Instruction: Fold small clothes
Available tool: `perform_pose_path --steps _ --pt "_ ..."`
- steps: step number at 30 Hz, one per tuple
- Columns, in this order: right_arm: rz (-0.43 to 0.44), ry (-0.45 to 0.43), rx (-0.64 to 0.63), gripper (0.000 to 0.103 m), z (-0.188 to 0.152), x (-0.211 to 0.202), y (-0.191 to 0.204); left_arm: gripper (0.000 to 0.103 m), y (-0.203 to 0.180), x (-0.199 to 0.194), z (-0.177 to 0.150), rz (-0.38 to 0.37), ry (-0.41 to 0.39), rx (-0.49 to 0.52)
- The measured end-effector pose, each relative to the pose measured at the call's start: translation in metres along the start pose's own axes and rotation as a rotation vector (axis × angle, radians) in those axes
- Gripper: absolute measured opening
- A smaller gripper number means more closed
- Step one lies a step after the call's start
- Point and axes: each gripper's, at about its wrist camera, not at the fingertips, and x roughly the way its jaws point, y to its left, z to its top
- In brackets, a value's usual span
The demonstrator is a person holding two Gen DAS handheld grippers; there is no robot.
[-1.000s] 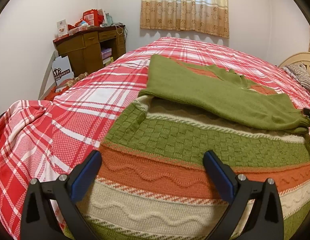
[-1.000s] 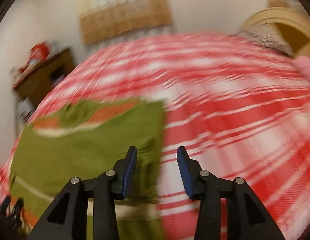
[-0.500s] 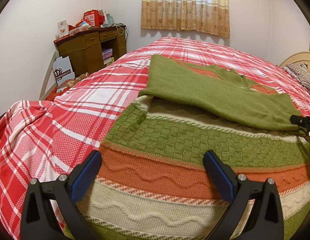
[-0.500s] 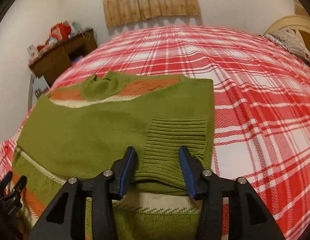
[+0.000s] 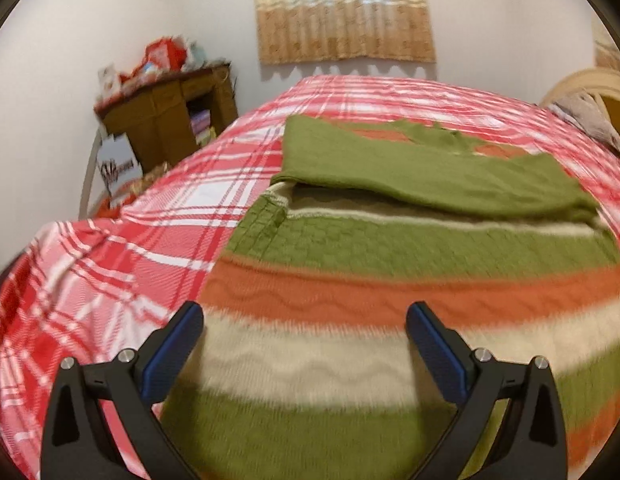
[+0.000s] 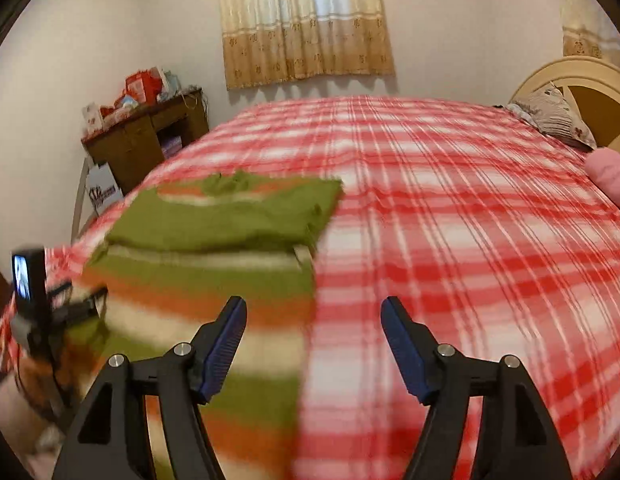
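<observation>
A knitted sweater [image 5: 389, 280] with green, orange and cream stripes lies flat on the red plaid bed, its green sleeves [image 5: 429, 176] folded across the chest. My left gripper [image 5: 304, 324] hangs open over the cream stripe near the hem, nothing between its pads. In the right wrist view the sweater [image 6: 214, 276] lies to the left. My right gripper [image 6: 313, 316] hovers over the sweater's right edge where it meets the bedspread; its jaws are opening and hold nothing. The left gripper [image 6: 82, 300] with its camera shows at the far left.
The red plaid bedspread [image 6: 449, 220] stretches wide to the right of the sweater. A wooden desk [image 5: 166, 120] piled with red boxes stands by the wall on the left. A pillow [image 6: 549, 112], a pink cloth [image 6: 611, 176] and the headboard sit at the right.
The right gripper let go of the folded sleeve cuff, pulled back toward the hem and spread its jaws. The left gripper drew back slightly, staying open.
</observation>
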Motion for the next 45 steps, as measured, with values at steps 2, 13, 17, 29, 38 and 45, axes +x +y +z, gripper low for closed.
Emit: perform_pose_path --steps 2,13,17,29,38,45 --pt "0.013 0.033 0.012 0.071 -0.025 -0.015 -0.006 0.103 -0.001 -0.019 -0.008 -0.03 -0.016 0.021" --pt "0.281 0.274 -0.013 0.07 -0.116 -0.026 0.018 0.103 0.035 -0.088 -0.009 -0.164 -0.057 -0.001" --pt "0.307 0.343 0.045 0.037 -0.146 -0.011 0.019 0.103 0.052 -0.106 -0.004 -0.138 -0.113 -0.012" --pt "0.423 0.446 0.201 0.031 -0.17 0.03 0.021 0.103 0.092 -0.116 -0.003 -0.084 -0.164 -0.11" --pt "0.626 0.398 0.201 0.008 -0.125 0.003 0.033 0.103 0.108 -0.118 0.002 -0.038 -0.188 -0.119" --pt "0.748 0.208 0.29 0.008 -0.041 0.008 0.033 0.103 0.137 -0.117 0.007 -0.011 -0.199 -0.18"
